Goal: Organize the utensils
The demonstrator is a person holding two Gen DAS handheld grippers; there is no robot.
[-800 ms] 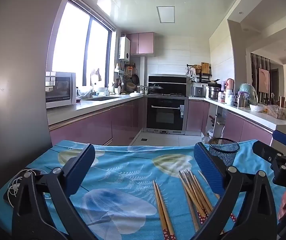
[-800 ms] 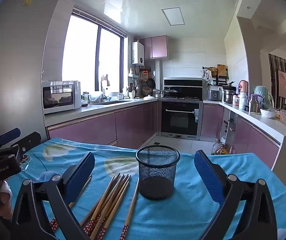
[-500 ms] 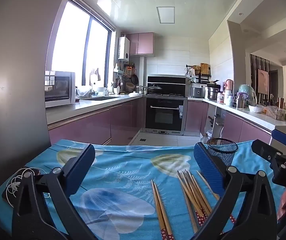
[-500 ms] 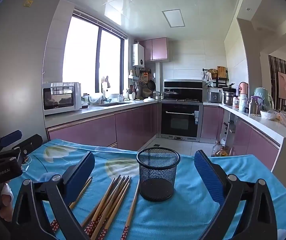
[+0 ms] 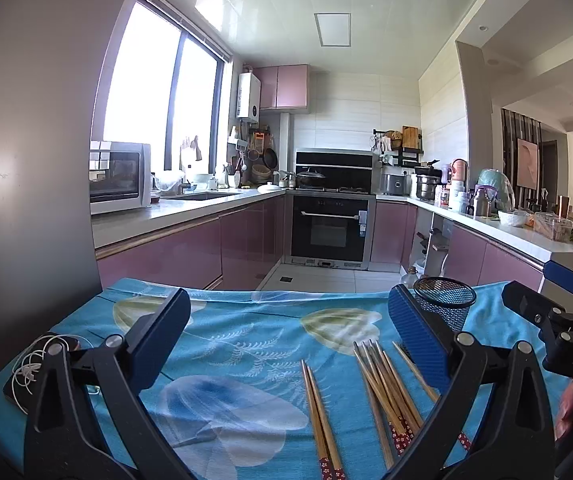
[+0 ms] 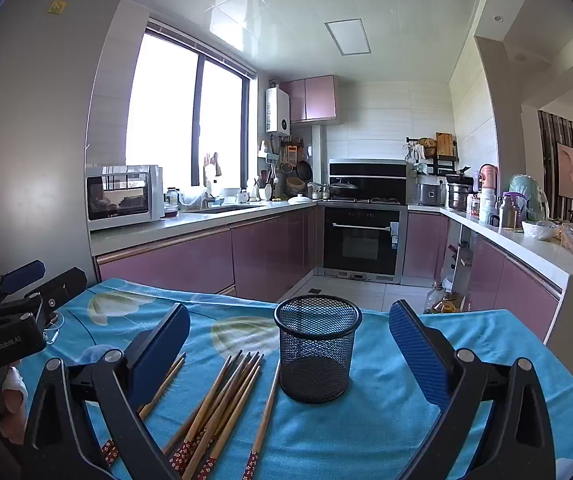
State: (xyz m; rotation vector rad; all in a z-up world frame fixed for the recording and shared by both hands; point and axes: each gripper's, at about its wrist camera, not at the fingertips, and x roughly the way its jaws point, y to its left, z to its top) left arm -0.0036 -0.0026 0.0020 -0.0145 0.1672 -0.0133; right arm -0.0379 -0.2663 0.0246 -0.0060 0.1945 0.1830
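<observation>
Both grippers are hovering over a table draped in a blue cloth (image 5: pixel 246 344) printed with pale leaves and flowers, in a kitchen with pink cabinets. The left gripper (image 5: pixel 286 332) is standing with its jaws spread wide and nothing between them but bare cloth and the tips of a pair of chopsticks (image 5: pixel 320 416) lying flat, pointed ends facing away. Just to the right of that pair a loose bundle of chopsticks (image 5: pixel 386 388) is lying on the cloth, their red patterned ends nearest the camera, partly hidden behind the gripper's right finger. The right gripper (image 6: pixel 290 340) is also holding its jaws wide apart, gripping nothing, and the black mesh cup (image 6: pixel 315 348) is sitting upright on the cloth in the gap between its fingers, touching neither pad. In the right wrist view the bundle is fanning out just left of the cup, with one chopstick (image 6: pixel 264 420) lying apart from the rest and nearest the cup's base. The cup is looking empty through the mesh. At the far left of the table a tangle of white cord (image 5: pixel 32 364) is resting on a dark flat object. Each gripper is showing at the edge of the other's view, with a person's fingers (image 6: pixel 12 396) wrapped on the left handle.
</observation>
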